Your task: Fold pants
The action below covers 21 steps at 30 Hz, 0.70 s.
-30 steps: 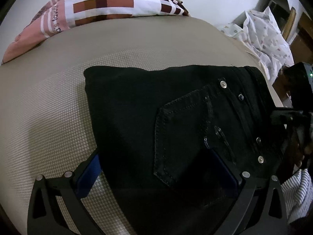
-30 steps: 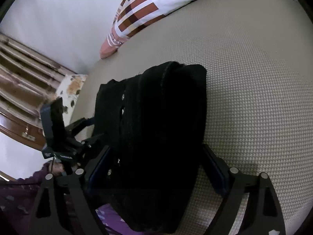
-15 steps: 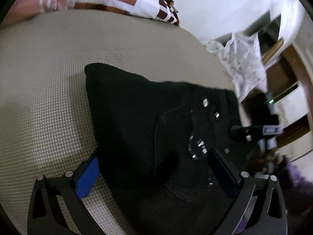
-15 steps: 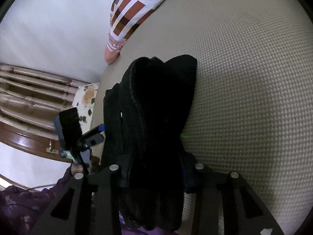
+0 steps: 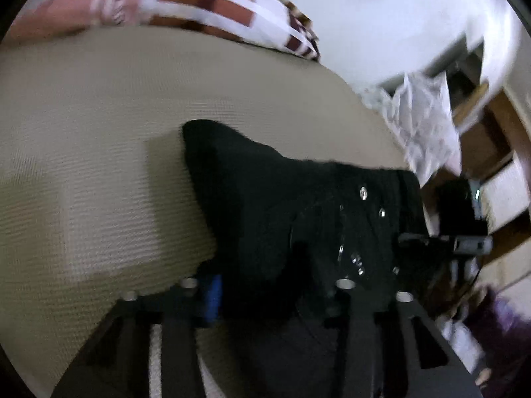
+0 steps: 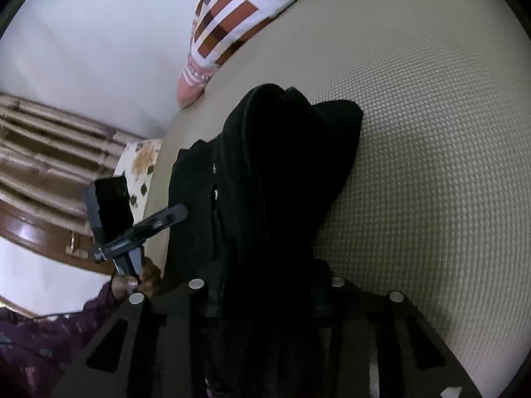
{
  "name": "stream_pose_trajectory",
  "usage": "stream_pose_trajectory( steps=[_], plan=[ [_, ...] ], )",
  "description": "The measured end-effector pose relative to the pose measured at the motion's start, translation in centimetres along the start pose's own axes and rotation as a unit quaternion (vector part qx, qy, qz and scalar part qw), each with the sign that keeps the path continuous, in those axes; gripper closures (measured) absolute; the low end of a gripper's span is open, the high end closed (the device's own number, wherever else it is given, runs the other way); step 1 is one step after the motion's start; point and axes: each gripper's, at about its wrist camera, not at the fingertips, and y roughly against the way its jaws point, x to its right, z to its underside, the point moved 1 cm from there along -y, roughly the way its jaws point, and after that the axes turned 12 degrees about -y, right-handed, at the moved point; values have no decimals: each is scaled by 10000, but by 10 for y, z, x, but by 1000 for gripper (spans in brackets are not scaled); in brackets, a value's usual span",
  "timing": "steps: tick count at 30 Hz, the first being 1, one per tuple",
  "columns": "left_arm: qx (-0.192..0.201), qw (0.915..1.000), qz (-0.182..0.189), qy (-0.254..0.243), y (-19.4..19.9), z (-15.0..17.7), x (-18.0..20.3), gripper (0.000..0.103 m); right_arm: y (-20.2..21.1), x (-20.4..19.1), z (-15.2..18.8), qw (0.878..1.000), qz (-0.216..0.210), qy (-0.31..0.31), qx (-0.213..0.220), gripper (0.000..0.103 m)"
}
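Observation:
The folded black pants (image 5: 285, 205) are bunched and lifted off the beige bed (image 5: 93, 172). My left gripper (image 5: 275, 295) is shut on the near edge of the pants, by the pocket rivets. In the right wrist view the pants (image 6: 265, 182) hang as a thick dark bundle. My right gripper (image 6: 265, 285) is shut on the bundle's near end. The other gripper (image 6: 139, 229) shows at the left of that view, held in a hand.
A patterned red and white pillow (image 5: 205, 3) lies at the head of the bed, also in the right wrist view (image 6: 232, 16). A white spotted cloth (image 5: 428, 116) and wooden furniture (image 5: 491, 152) stand at the right. A wooden slatted frame (image 6: 43, 152) is at the left.
Both grippers have closed on the pants, the right first and then the left. The pants have gone from lying flat to bunched and raised off the bed.

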Motion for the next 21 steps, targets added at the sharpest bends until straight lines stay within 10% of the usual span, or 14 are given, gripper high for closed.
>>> stream_pose_trajectory(
  steps=[21],
  plan=[
    [730, 9942, -728, -302, 87, -24, -8, 74, -34, -82, 0, 9899, -1313, -317, 423, 74]
  ],
)
